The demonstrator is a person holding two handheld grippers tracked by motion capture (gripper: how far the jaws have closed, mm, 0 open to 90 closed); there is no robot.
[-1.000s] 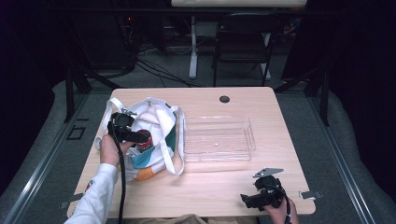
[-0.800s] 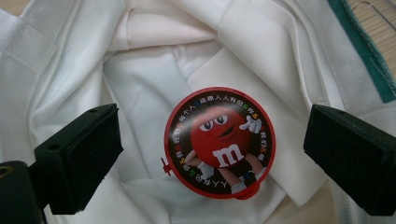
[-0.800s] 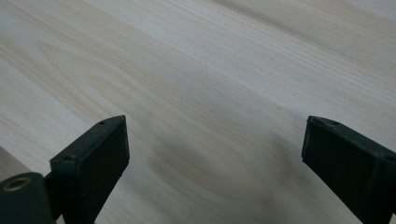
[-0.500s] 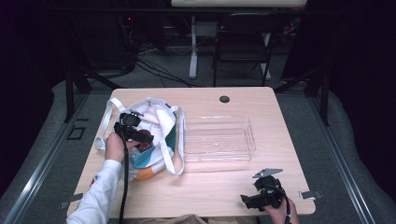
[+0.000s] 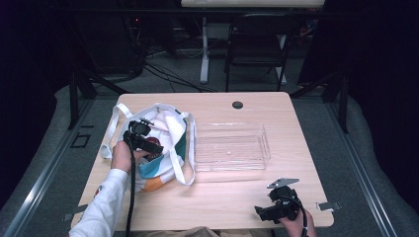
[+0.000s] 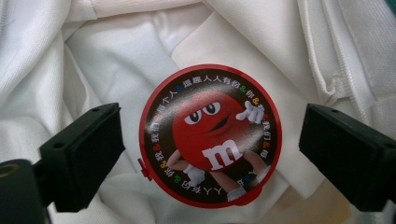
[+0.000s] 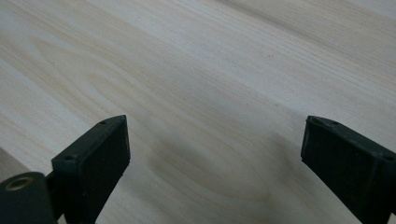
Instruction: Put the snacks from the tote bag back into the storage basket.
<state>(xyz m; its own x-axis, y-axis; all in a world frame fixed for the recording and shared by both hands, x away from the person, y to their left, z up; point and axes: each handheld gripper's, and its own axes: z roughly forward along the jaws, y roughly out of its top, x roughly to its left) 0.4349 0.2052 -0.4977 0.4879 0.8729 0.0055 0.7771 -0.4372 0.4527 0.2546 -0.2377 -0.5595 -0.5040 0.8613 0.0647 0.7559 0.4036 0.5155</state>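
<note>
At the near table edge the right gripper [image 5: 261,213] sits where it was a second ago, jaws spread wide over bare wooden table [image 7: 224,70] with nothing between them. Farther off, the left gripper [image 5: 157,148] has slid from the white tote bag [image 5: 170,143]'s rim down into its opening, and its jaws have just been closing, yet they stand clear either side of the round red candy tin [image 6: 210,135] lying on the white lining. Just beyond, the clear plastic tray [image 5: 230,148] lies unmoved beside the bag

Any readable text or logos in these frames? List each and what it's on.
"m": white letter on the red candy character printed on the round red lid, lying in the white bag.
Ring of small Chinese characters around the lid's rim: too small to read reliably.
Nothing else bears text.
</note>
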